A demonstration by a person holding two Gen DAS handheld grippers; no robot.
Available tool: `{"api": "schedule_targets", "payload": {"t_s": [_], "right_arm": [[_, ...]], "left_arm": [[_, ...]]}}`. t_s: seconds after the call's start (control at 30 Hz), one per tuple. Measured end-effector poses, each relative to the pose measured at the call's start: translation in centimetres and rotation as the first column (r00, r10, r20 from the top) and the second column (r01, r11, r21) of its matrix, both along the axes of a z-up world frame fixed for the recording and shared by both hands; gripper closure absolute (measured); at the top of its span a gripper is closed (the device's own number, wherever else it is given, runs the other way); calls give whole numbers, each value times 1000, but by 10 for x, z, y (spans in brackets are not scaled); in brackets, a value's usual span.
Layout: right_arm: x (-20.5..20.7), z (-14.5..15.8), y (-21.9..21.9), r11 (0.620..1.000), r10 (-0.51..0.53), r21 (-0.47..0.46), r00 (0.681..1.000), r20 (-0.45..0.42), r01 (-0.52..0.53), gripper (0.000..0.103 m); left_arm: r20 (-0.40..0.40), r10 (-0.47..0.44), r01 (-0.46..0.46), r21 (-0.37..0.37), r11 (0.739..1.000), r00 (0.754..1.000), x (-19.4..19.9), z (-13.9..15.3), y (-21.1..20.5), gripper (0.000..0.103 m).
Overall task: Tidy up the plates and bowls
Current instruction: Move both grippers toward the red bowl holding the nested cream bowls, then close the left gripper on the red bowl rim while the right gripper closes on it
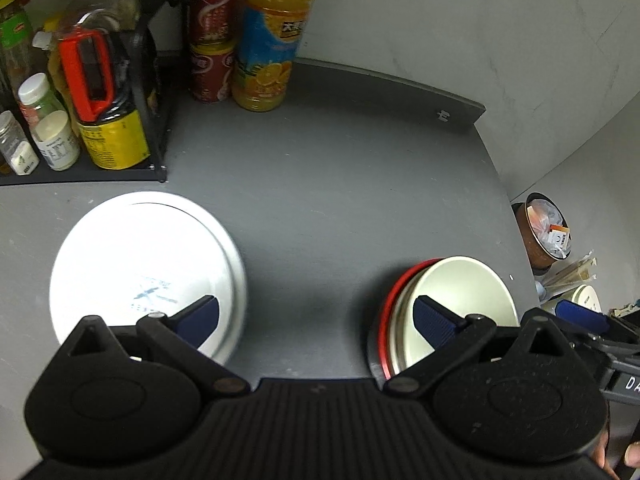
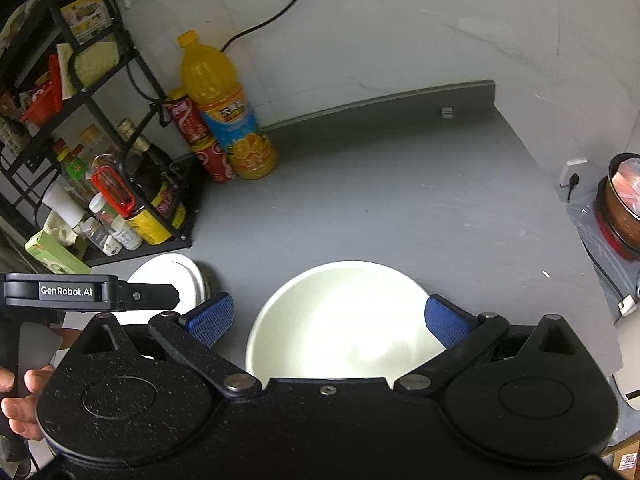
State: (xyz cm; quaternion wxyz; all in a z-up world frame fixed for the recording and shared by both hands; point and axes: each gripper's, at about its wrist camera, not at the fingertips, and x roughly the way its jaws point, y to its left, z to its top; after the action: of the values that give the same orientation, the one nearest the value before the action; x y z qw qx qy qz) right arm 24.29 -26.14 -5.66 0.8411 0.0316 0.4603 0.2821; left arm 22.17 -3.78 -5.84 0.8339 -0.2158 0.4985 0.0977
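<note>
Grey countertop [image 1: 340, 184] carries everything. L gripper [image 1: 316, 316] hangs above it, jaws spread wide, nothing between them; its blue pads [image 1: 200, 320] sit over bare grey surface. White plates [image 1: 144, 272], looks like a stack of two, lie flat near-left, partly under the L gripper's left finger. Cream bowl [image 1: 460, 300] sits near-right, nested in a bowl w/ red rim [image 1: 386, 312]; can't tell how many bowls are underneath.

R gripper [image 2: 328, 320] is also wide open, holding nothing. In the R wrist view the cream bowl [image 2: 344, 320] lies right between the two fingers, a blue pad [image 2: 444, 320] at each side; contact w/ the rim can't be judged from this angle. White plates [image 2: 172, 280] show to the left, w/ the L gripper [image 2: 178, 297] over them and a hand [image 2: 20, 396] on its grip.

Far-left: black wire rack [image 1: 156, 80] full of bottles and jars, incl. a dark bottle w/ red handle [image 1: 88, 72] and yellow label. Just right of the rack, two red cans [image 1: 210, 36] stacked, and beside them an orange juice bottle [image 1: 272, 40], all against the pale wall [image 1: 480, 20]. Off the counter's right edge, lower down, a brown tub [image 1: 540, 236] w/ bags inside.
</note>
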Motion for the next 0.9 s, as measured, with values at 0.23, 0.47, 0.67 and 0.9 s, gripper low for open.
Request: {"api": "schedule_targets", "payload": {"t_s": [0.23,0.47,0.67,0.9], "right_arm": [[13,-18,-30,1000,-8,-24,1000,-29,8,0],[26,-41,-46,999,-2,-36,997,-73,0,0],[34,-59,-49,1000,9,-25,994,-111,-12,5],[43,-92,-60,999,-12,-32,977,-211,5,35]], "left_arm": [[8,40,-40,-12,999,999,10,-12,-23,1],[-27,74,-75,-23,997,997,16,-34,-39,3],[-43,95,-97,-44,994,995,16,-52,-48,12],[-85,101,-110,-110,988,991,20,-78,-55,39]]}}
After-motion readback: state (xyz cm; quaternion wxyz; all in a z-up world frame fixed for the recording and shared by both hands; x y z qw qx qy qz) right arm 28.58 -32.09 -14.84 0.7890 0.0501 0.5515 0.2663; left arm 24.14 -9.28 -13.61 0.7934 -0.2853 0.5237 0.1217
